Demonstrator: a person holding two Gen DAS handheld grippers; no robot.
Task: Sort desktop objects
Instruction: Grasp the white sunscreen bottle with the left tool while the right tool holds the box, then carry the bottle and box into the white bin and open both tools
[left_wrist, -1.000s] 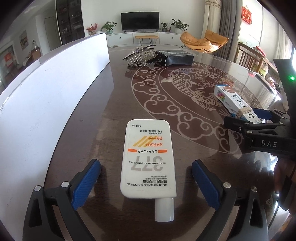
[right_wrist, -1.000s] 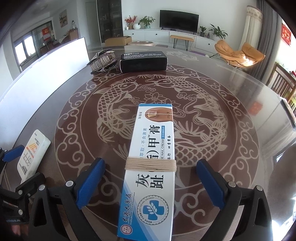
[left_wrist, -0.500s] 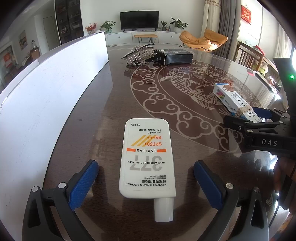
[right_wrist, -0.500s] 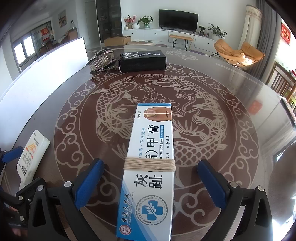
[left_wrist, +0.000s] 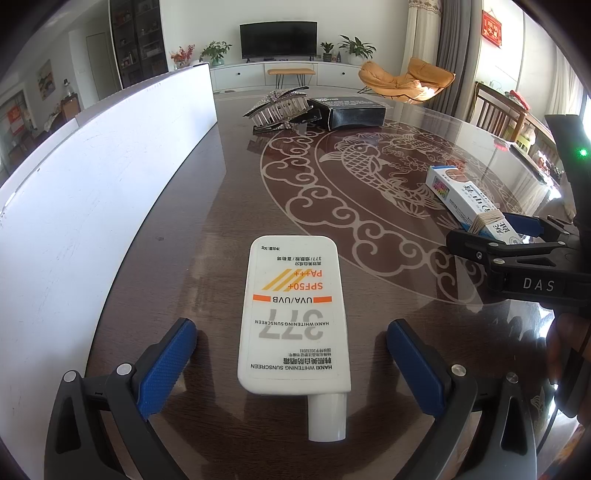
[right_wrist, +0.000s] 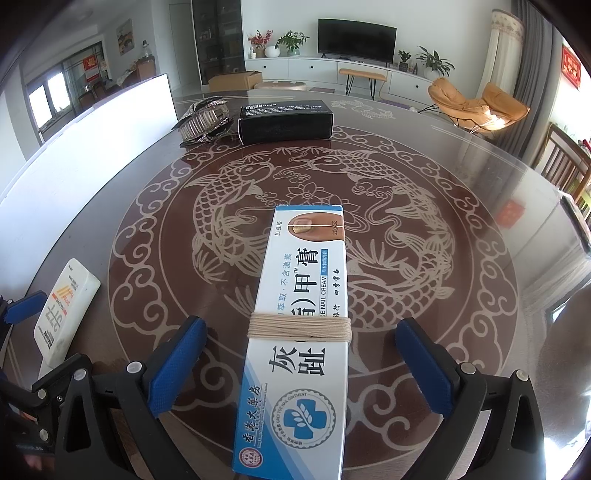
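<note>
Left wrist view: one sunscreen tube (left_wrist: 294, 317) lies flat on the worktop (left_wrist: 229, 206) between the open left gripper (left_wrist: 291, 354), untouched. Right wrist view: one cream box (right_wrist: 301, 332) lies between the open right gripper (right_wrist: 299, 354). Both unchanged from earlier.

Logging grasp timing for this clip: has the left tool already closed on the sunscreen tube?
No. The left tool is open, its blue pads standing clear on both sides of the sunscreen tube, which lies flat on the table.

Sunscreen tube (left_wrist: 293, 317) between spread left fingers (left_wrist: 168, 363)
</note>
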